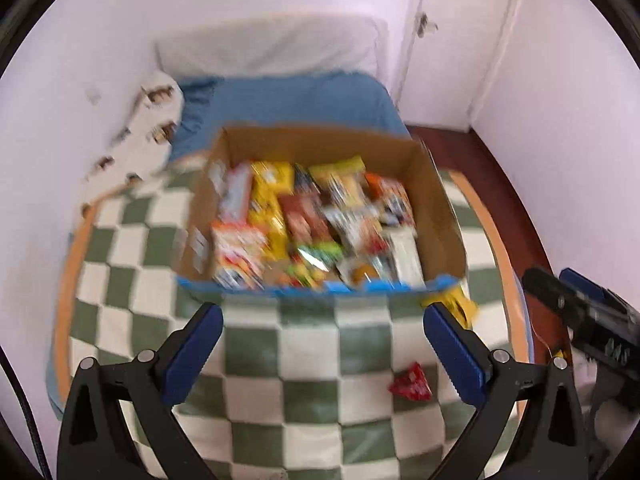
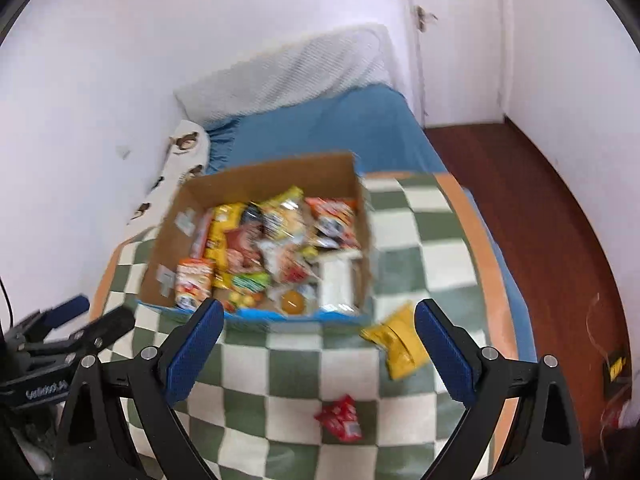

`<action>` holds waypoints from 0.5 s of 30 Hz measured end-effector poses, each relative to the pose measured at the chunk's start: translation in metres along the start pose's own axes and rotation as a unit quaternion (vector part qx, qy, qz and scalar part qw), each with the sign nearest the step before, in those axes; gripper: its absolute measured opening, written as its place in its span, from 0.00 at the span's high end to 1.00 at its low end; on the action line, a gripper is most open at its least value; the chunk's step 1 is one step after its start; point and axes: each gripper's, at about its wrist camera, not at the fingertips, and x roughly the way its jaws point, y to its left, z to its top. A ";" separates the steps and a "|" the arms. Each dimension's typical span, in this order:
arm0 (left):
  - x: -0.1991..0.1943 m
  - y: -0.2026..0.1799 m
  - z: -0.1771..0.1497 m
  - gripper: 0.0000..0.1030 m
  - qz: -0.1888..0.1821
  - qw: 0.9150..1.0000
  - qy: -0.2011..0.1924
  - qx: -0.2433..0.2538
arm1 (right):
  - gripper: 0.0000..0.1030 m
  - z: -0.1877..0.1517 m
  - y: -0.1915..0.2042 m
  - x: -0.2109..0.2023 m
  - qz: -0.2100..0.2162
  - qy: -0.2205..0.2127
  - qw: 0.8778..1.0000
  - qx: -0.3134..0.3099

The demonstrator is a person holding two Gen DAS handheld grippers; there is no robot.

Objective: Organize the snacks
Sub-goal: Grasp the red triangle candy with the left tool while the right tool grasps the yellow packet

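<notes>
Two packets, yellow (image 2: 400, 340) and red (image 2: 339, 416), are lying outside the box (image 2: 256, 176), awaiting both gaping, empty tongs (image 1: 322, 354) (image 2: 318, 350).

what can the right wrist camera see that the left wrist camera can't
Only the right wrist view shows the whole yellow packet lying on the blanket, plus a wide stretch of wooden floor. Only the left wrist view shows the right tongs from the side, at its right edge; there the yellow packet is mostly hidden. Both show the cardboard box full of snacks, the red packet on the checkered blanket, the pillow, and open tongs.
</notes>
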 end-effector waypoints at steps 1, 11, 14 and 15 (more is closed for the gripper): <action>0.014 -0.009 -0.007 0.00 -0.008 1.000 0.024 0.004 | 0.05 -0.006 -0.018 0.007 -0.009 0.017 1.000 0.016; 0.169 -0.092 -0.081 0.02 -0.079 0.965 0.250 0.019 | 0.05 -0.041 -0.120 0.108 -0.010 0.151 0.987 0.061; 0.207 -0.106 -0.100 0.27 -0.090 0.950 0.300 0.012 | 0.05 -0.036 -0.120 0.137 0.000 0.169 0.986 0.010; 0.217 -0.108 -0.106 0.43 -0.091 0.945 0.315 0.007 | 0.05 -0.033 -0.118 0.147 0.000 0.178 0.984 -0.008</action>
